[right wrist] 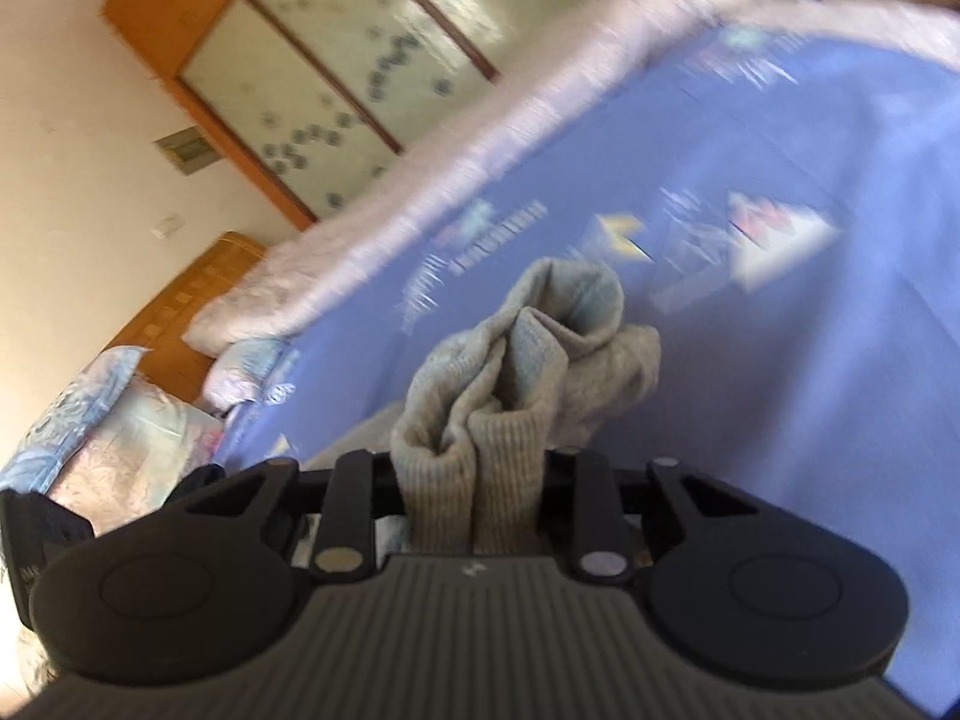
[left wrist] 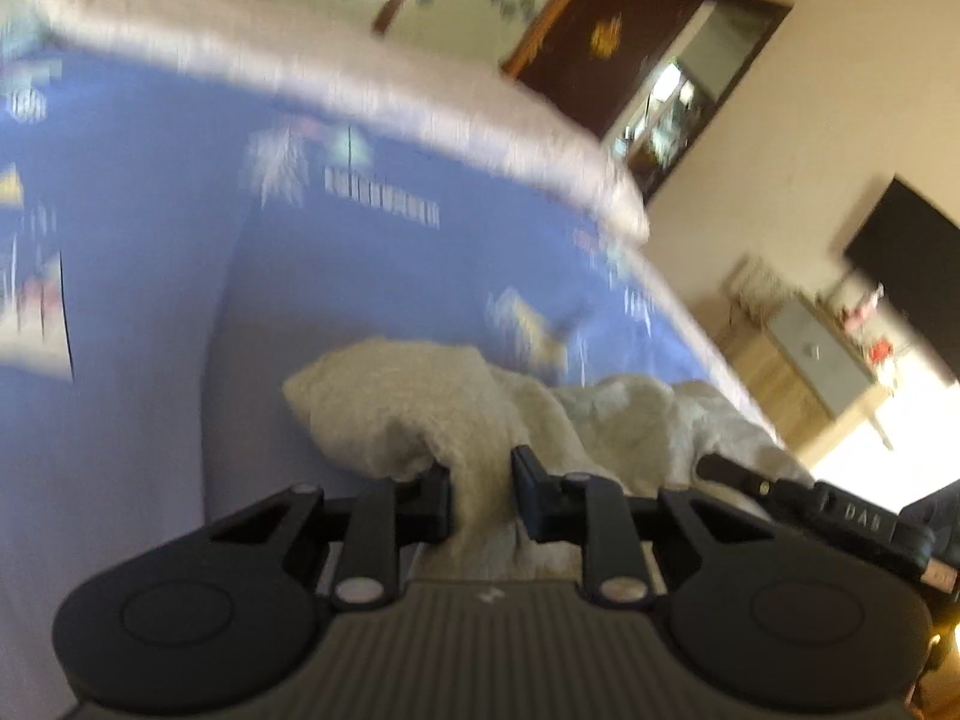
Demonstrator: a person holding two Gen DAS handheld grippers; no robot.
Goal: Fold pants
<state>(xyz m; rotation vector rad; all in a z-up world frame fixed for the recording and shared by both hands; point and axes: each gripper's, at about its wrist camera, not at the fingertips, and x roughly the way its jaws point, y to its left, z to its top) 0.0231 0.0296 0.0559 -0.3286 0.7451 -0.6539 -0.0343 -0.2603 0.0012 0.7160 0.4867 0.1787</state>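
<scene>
You had little to read here. In the left wrist view, at about four o'clock, the letters "DAB" [left wrist: 863,511] stood in pale capitals on the dark body of the right gripper [left wrist: 828,510] reaching in from the edge; whether more letters followed could not be told. A small pale logo mark [left wrist: 487,596] sat on the ribbed grey housing at six o'clock, too small to read. The blue bedsheet [left wrist: 372,276] carried a printed band like lettering [left wrist: 384,201] at twelve o'clock, blurred beyond reading in both views.
</scene>
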